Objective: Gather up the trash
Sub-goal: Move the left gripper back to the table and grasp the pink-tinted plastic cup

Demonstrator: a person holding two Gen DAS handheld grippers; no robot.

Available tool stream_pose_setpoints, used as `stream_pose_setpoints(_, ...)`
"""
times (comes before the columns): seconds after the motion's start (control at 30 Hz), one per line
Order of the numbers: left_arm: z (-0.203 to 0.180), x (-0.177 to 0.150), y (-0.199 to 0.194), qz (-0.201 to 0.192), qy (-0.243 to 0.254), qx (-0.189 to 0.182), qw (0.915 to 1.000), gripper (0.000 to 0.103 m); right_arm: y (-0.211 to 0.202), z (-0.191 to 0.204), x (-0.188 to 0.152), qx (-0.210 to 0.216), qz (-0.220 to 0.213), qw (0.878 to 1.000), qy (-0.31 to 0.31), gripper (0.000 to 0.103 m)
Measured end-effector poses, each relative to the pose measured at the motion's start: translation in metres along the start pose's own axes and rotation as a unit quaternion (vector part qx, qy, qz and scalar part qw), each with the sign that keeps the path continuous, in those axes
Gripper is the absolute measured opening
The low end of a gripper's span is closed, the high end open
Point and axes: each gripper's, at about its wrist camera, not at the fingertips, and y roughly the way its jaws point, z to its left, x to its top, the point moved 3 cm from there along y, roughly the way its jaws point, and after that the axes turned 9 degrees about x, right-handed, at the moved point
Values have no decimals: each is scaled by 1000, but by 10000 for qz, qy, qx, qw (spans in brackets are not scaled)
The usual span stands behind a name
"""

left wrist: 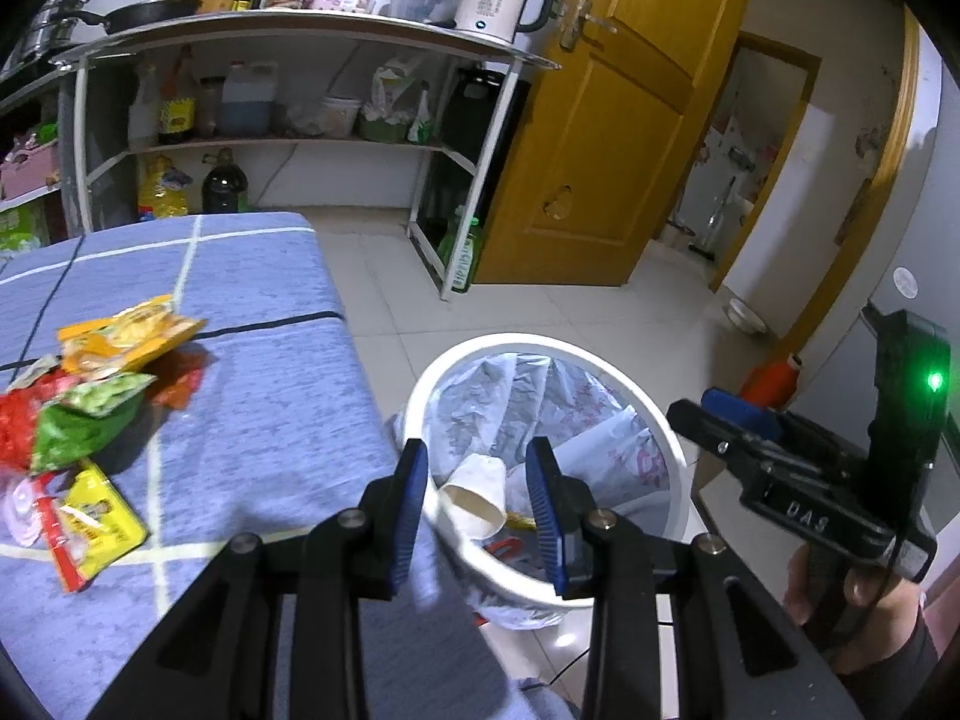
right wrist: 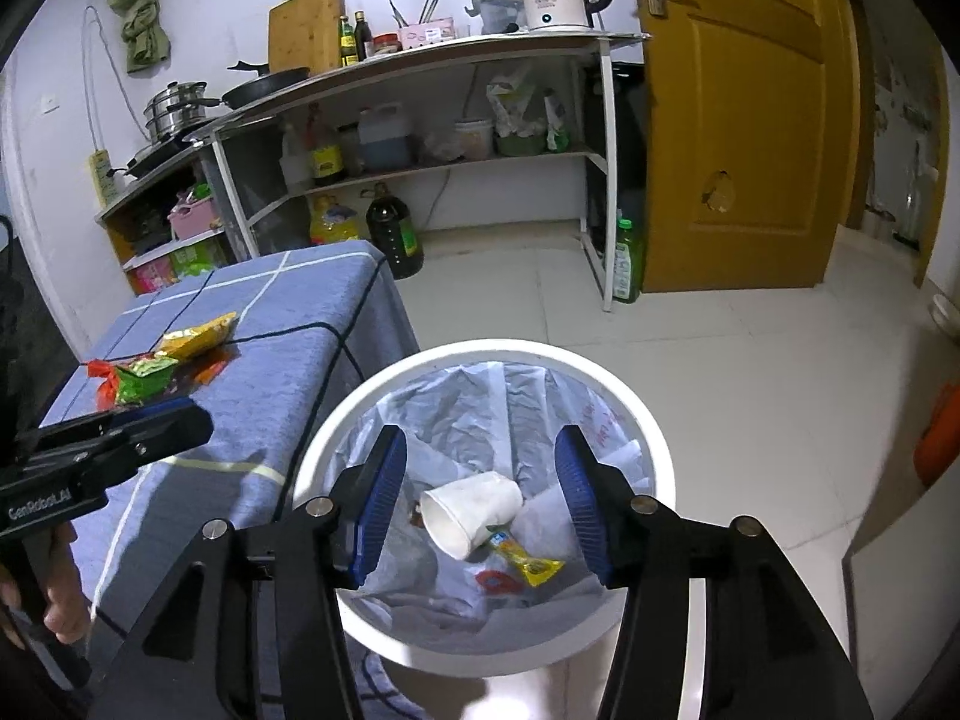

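A white trash bin [right wrist: 654, 450] with a plastic liner stands on the floor beside the table; it also shows in the left wrist view [left wrist: 672, 432]. Inside lie a white paper cup [right wrist: 471, 513] and a yellow wrapper [right wrist: 531, 564]. My right gripper [right wrist: 474, 501] is open and empty above the bin. My left gripper [left wrist: 477, 498] is open and empty over the table edge by the bin. Snack wrappers lie on the blue tablecloth: a yellow bag [left wrist: 129, 333], a green bag [left wrist: 84, 420], red wrappers [left wrist: 15, 429] and a yellow-red packet [left wrist: 90, 522].
The table [left wrist: 270, 396] with blue checked cloth is left of the bin. A white kitchen rack [right wrist: 420, 120] with bottles, pans and a kettle stands behind. A wooden door [right wrist: 738, 120] is at right. The floor is tiled. An orange object [right wrist: 936, 438] sits at the far right.
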Motion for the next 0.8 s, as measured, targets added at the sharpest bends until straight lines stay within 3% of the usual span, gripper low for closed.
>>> stream_pose_setpoints(0.17,22,-4,-18,-135,-95,130,9998,47,-6,16,4,29,-73,9998,-181,53)
stream_pose_setpoints(0.37,50,-9,-38,-313,-145,414,9985,52,-6,42,9,151,-98,9990,-411,53)
stream_pose_setpoints(0.8,136,-28,-65,-514,-573,1113,9908,52,13,113,20,705,-55,9936,-879,53)
